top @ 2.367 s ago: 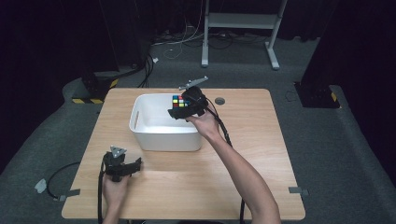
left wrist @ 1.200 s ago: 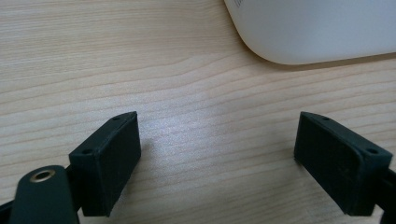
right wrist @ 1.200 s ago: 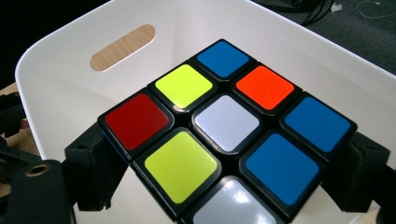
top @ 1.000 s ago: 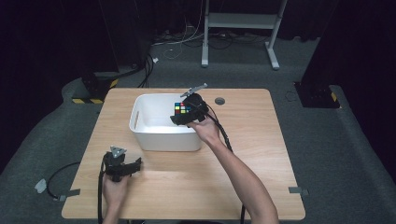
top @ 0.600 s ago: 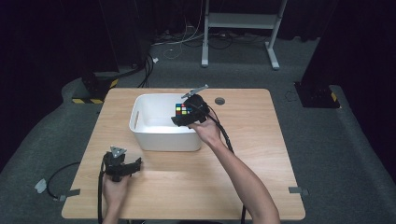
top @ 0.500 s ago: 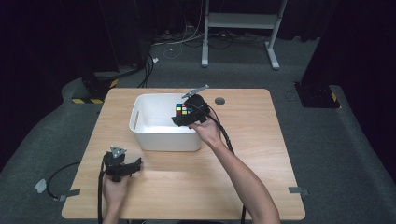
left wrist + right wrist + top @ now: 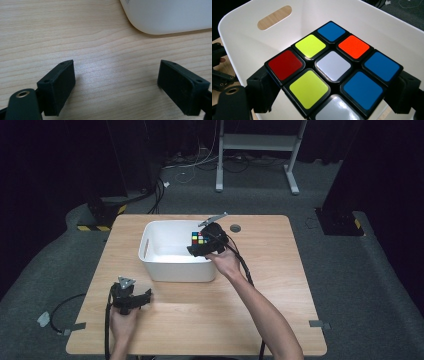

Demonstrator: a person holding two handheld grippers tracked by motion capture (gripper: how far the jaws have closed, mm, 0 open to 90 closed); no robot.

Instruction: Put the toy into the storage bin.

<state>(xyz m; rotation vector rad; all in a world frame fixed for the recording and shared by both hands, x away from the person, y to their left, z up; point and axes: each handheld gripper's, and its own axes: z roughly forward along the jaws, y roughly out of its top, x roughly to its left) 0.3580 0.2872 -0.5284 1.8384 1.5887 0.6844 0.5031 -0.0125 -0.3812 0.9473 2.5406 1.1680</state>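
A scrambled colour cube [image 7: 332, 70] sits clamped between the two black jaws of my right gripper [image 7: 204, 245], which is shut on it. In the high view the cube [image 7: 199, 239] hangs inside the right part of the white tub [image 7: 150, 240], about level with its rim. The tub's inner wall and oval handle slot [image 7: 274, 17] lie behind the cube in the right gripper view. My left gripper [image 7: 131, 298] rests low on the wooden table [image 7: 280, 285] near the front left. Its jaws stand wide apart over bare wood [image 7: 117, 82] and it is open, with the tub's outer corner [image 7: 165, 17] ahead.
A small dark round grommet [image 7: 235, 228] is set in the table behind the tub. Cables trail from both grippers off the front edge. Grey carpet, a metal stand [image 7: 260, 142] and dark equipment surround the table.
The right gripper has carried the cube a little lower and nearer, down into the tub's right side. The left gripper has stayed where it was.
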